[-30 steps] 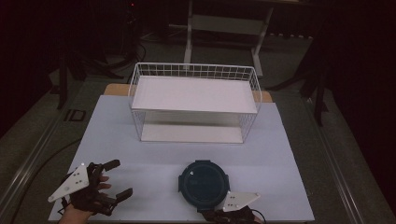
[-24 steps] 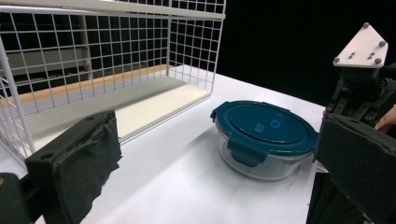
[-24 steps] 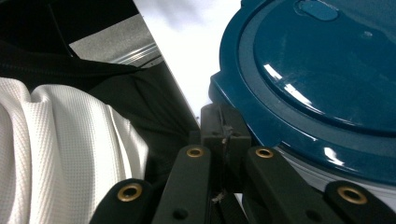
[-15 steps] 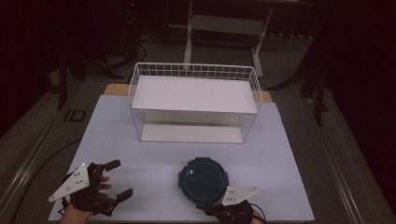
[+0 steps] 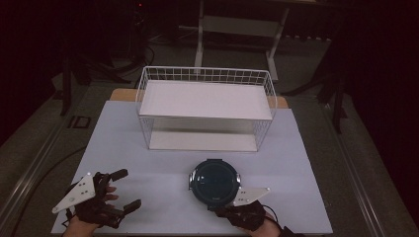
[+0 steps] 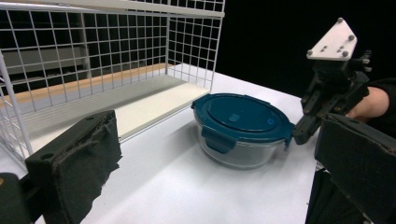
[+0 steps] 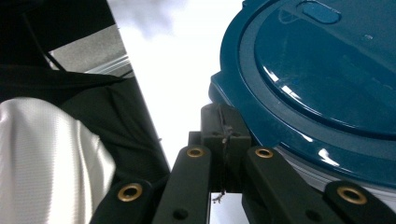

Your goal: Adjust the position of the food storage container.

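High view: a round glass container with a blue clip lid (image 5: 215,180) sits on the white bench (image 5: 163,168), near its front edge and before the wire basket shelf (image 5: 205,106). The right tongs (image 5: 232,206) touch its near rim, so any nudge should stay low and level to avoid tipping.

Left gripper view: the left tongs (image 6: 219,154) gape wide and empty, well apart from the container.

Right gripper view: the right tongs' pads (image 7: 223,130) are pressed together, holding nothing, tips against the lid's edge.
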A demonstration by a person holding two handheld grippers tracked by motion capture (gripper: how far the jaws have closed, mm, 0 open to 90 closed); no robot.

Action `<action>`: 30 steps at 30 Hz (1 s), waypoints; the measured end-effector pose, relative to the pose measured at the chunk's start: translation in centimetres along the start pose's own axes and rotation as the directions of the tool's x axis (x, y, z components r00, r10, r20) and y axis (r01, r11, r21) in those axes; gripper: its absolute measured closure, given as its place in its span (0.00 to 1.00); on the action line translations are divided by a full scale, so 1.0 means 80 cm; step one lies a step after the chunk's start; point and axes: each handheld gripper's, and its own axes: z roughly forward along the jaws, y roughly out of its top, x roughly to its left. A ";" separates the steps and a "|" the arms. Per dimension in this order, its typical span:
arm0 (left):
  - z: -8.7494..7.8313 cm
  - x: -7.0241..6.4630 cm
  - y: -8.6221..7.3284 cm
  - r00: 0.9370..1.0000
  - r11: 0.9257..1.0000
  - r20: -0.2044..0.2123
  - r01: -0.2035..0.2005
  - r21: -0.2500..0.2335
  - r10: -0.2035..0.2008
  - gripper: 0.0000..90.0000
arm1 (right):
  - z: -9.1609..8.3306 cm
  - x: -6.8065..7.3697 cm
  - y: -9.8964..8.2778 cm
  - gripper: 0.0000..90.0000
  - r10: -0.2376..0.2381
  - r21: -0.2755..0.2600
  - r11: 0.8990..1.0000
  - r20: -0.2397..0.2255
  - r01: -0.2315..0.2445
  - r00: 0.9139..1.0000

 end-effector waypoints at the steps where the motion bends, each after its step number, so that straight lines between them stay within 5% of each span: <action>1: 0.000 0.000 0.000 1.000 1.000 0.000 -0.003 0.002 0.003 0.00 | 0.000 0.000 0.000 1.00 0.000 0.000 1.000 0.000 0.000 1.000; 30: 0.002 -0.001 -0.001 1.000 1.000 0.005 -0.002 0.009 0.002 0.00 | 0.011 -0.034 0.018 1.00 -0.011 -0.030 0.999 0.065 0.012 0.998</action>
